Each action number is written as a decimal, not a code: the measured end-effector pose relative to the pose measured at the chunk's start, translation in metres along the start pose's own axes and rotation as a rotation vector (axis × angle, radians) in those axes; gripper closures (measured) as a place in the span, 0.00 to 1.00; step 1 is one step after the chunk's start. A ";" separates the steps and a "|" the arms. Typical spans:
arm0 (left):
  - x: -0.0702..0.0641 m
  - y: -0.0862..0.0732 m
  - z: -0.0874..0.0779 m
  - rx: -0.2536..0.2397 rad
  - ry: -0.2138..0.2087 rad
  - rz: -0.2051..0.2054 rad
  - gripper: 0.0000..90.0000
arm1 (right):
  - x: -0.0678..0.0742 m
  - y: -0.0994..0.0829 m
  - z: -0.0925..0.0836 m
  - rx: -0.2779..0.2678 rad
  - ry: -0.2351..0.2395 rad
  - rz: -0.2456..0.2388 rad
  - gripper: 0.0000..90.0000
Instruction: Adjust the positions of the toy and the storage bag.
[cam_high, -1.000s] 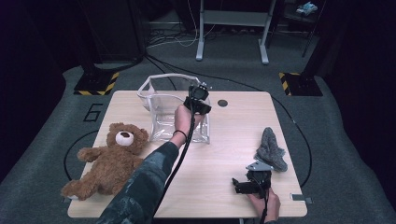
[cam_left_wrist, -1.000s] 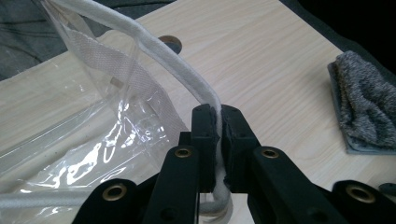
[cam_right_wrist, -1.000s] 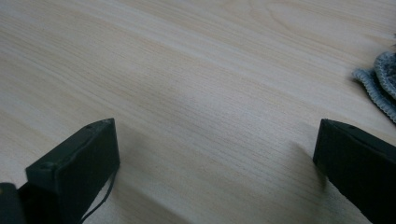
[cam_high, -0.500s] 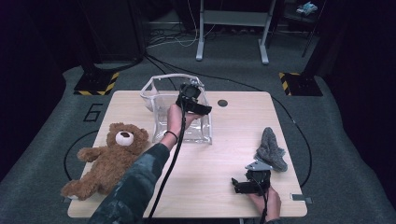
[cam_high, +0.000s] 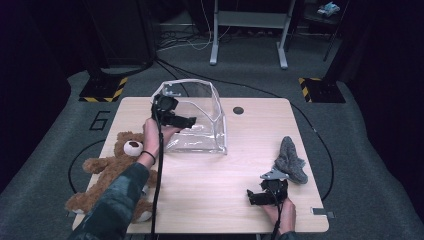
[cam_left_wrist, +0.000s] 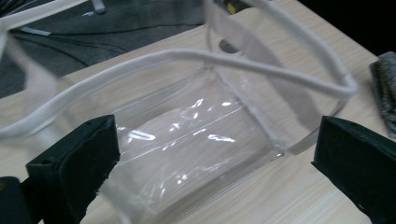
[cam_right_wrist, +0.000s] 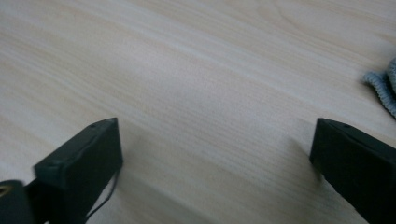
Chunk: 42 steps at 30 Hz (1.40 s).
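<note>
Clear plastic bag with white piping (cam_high: 200, 120) stands open on the far middle of the pale wooden table (cam_high: 225, 185). Left gripper (cam_high: 181, 121) at the bag's left rim, jaws just opened wide, holding nothing. Right gripper (cam_high: 257, 196) low over bare table beside the grey plush toy (cam_high: 290, 161), jaws wide apart, empty.

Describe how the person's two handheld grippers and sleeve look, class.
Both the left gripper and right gripper are black, with two blocky black jaws and a trailing black cable. The right carries a grey three-cornered plate. The left sleeve is dark camouflage, with a black band at the wrist.
</note>
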<state>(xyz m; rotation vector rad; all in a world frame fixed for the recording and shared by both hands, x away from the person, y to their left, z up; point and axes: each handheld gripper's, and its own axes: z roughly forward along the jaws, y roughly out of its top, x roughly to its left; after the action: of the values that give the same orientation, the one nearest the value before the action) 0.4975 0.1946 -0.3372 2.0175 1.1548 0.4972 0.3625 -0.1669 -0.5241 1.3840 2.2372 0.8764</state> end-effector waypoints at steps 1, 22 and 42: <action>0.006 -0.004 -0.003 0.001 0.014 -0.011 0.00 | 0.000 0.002 0.001 -0.005 0.012 -0.003 0.07; 0.056 -0.044 0.008 0.126 0.048 -0.149 0.00 | 0.032 0.121 0.069 -0.111 0.042 -0.171 0.42; 0.057 -0.052 0.007 0.117 0.034 -0.155 0.10 | 0.047 0.136 0.098 -0.082 -0.065 -0.118 0.94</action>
<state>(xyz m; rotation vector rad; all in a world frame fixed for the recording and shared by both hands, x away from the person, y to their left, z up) 0.5017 0.2568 -0.3832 2.0047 1.3771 0.3951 0.4902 -0.0505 -0.5045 1.2132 2.1841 0.8603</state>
